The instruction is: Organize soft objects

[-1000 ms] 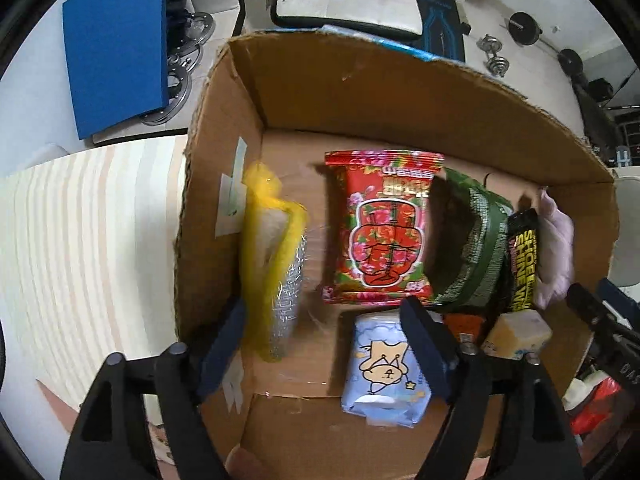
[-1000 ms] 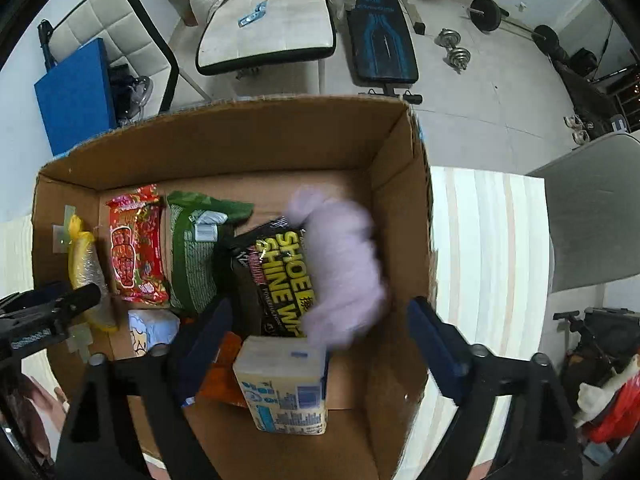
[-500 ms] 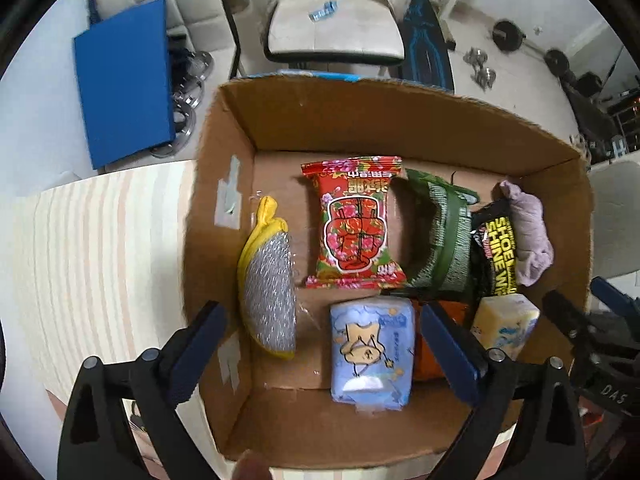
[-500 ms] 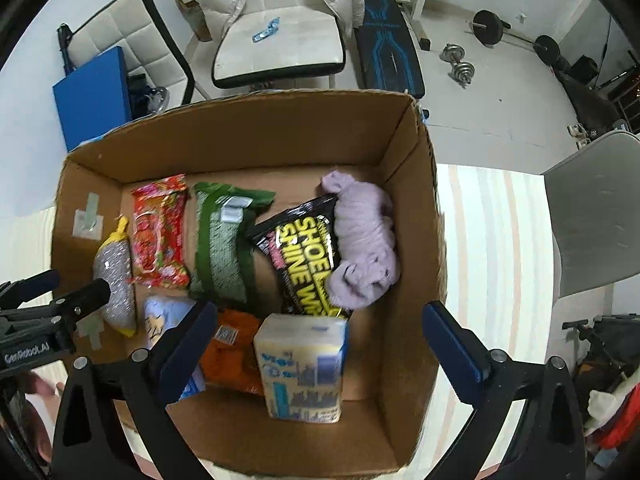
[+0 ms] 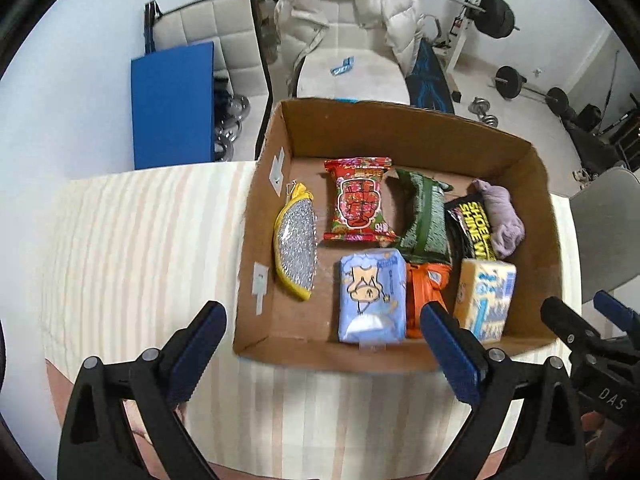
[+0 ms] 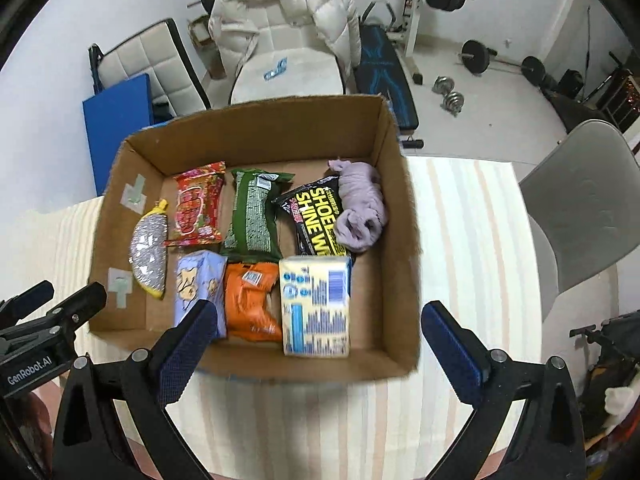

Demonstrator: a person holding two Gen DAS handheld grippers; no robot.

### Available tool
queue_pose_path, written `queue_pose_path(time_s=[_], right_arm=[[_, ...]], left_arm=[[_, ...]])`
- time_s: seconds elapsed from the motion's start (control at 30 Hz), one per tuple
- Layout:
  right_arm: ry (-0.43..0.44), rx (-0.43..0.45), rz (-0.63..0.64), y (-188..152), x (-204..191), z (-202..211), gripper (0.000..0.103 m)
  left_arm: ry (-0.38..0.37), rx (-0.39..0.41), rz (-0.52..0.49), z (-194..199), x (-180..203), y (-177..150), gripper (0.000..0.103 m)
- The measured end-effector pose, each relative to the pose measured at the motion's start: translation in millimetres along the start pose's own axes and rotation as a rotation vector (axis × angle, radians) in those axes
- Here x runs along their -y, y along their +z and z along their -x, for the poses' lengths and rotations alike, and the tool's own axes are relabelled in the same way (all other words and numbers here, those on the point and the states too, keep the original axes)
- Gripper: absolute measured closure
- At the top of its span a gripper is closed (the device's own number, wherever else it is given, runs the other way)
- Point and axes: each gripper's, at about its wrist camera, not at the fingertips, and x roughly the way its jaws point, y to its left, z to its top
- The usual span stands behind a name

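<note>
A cardboard box (image 5: pixel 404 128) (image 6: pixel 400 240) stands on the striped table. In it lie a yellow-rimmed silver scourer (image 5: pixel 295 246) (image 6: pixel 149 252), a red snack bag (image 5: pixel 357 204) (image 6: pixel 198 208), a green pack (image 5: pixel 424 216) (image 6: pixel 252 212), a black shoe-shine pack (image 5: pixel 472 226) (image 6: pixel 316 216), a lilac cloth (image 5: pixel 502 220) (image 6: pixel 360 208), a blue tissue pack (image 5: pixel 370 296) (image 6: pixel 196 280), an orange pack (image 5: pixel 424 288) (image 6: pixel 250 300) and a yellow tissue pack (image 5: pixel 484 296) (image 6: pixel 316 304). My left gripper (image 5: pixel 320 344) and right gripper (image 6: pixel 316 344) are open, empty, above the box's near edge.
The striped tablecloth (image 5: pixel 132 248) (image 6: pixel 472 248) extends left and right of the box. A grey chair (image 6: pixel 580 200) stands at the table's right. Beyond the table are a white chair with a jacket (image 5: pixel 352 48), a blue panel (image 5: pixel 172 104) and gym weights (image 6: pixel 476 56).
Both grippers have drawn back and up from the box. The scourer and the lilac cloth, blurred in motion a second ago, now lie still in the box.
</note>
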Motion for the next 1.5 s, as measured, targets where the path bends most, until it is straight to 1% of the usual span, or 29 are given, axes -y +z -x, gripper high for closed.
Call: queue_pose_path(time_s=[0.17, 0.27, 0.37, 0.47, 0.57, 0.73, 0.9, 1.03, 1.1, 1.17, 1.3, 1.5], right_arm=[[-0.003, 0.037, -0.003, -15.8, 2.0, 29.7, 0.0], [0.011, 0.05, -0.013, -22.8, 6.2, 47.1, 0.0], [0.024, 0.078, -0.015, -34.7, 9.2, 72.6, 0.0], [0.046, 0.108, -0.008, -52.1, 9.9, 105.8, 0.0], [0.061, 0.148, 0.001, -76.9, 10.0, 146.8, 0.0], [0.074, 0.215, 0.016, -109.1, 7.5, 205.2, 0.0], [0.064, 0.276, 0.028, -135.0, 4.8, 253.4, 0.0], [0.078, 0.291, 0.027, -152.6, 2.7, 280.6, 0.0], [0.087, 0.295, 0.038, -163.1, -0.3, 294.5, 0.0], [0.083, 0.299, 0.047, -170.0, -2.8, 302.9, 0.0], [0.097, 0.296, 0.056, -184.6, -6.2, 318.7, 0.0], [0.08, 0.311, 0.048, -192.3, -4.4, 330.9, 0.0]], left_arm=[[0.009, 0.048, -0.021, 28.2, 5.7, -13.3, 0.004], [-0.012, 0.069, -0.009, 48.2, 6.8, -17.1, 0.004], [-0.028, 0.106, -0.005, 79.2, 7.4, -25.5, 0.004], [-0.028, 0.151, -0.008, 115.5, 8.4, -39.0, 0.004], [-0.028, 0.198, -0.018, 150.8, 11.8, -59.5, 0.004], [-0.012, 0.241, -0.059, 196.6, 15.2, -92.2, 0.004], [-0.031, 0.254, -0.045, 224.5, 8.3, -114.7, 0.004], [-0.026, 0.249, -0.063, 239.9, 8.0, -129.0, 0.004], [-0.041, 0.253, -0.064, 246.9, 8.7, -136.6, 0.004], [-0.055, 0.268, -0.067, 256.0, 8.6, -143.0, 0.004], [-0.06, 0.295, -0.065, 269.0, 6.0, -149.5, 0.004], [-0.064, 0.327, -0.052, 281.4, -0.3, -152.4, 0.004]])
